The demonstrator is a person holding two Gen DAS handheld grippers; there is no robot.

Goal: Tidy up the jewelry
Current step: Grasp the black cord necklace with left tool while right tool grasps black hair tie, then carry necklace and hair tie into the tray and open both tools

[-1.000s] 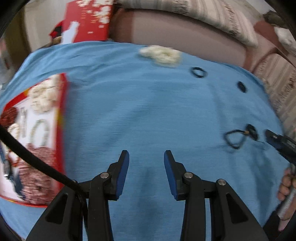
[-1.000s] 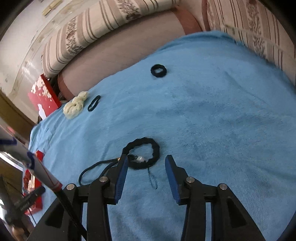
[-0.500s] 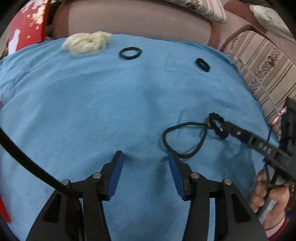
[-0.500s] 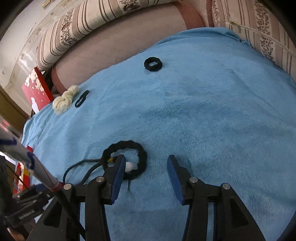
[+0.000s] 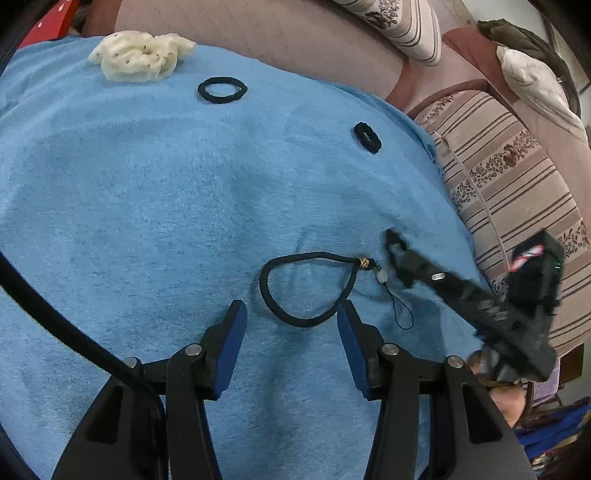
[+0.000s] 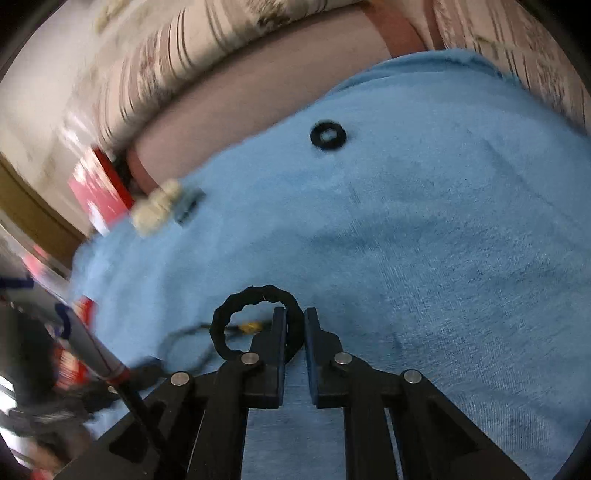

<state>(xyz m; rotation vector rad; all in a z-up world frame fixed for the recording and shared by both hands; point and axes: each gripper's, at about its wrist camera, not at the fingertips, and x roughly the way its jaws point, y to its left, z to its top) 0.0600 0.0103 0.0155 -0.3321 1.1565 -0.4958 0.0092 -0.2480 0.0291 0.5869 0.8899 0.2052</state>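
A thin black cord loop with a gold bead and white charm (image 5: pixel 308 288) lies on the blue towel (image 5: pixel 147 206), just ahead of my open left gripper (image 5: pixel 291 332). My right gripper (image 6: pixel 294 325) is shut on a wavy black hair tie (image 6: pixel 236 314), lifted slightly off the towel; in the left wrist view the right gripper (image 5: pixel 397 245) shows beside the cord's charm. A thin black hair tie (image 5: pixel 221 89), a small thick black ring (image 5: pixel 366 137) and a cream scrunchie (image 5: pixel 140 61) lie further back on the towel.
A striped sofa cushion (image 5: pixel 509 177) borders the towel on the right and a brown sofa back (image 5: pixel 295 33) runs behind it. A red box (image 6: pixel 99 192) stands at the far left. A black cable (image 5: pixel 55 317) crosses the left wrist view.
My right gripper closed on the wavy black hair tie and lifted it. My left gripper moved forward and right, bringing the cord loop close between its fingers.
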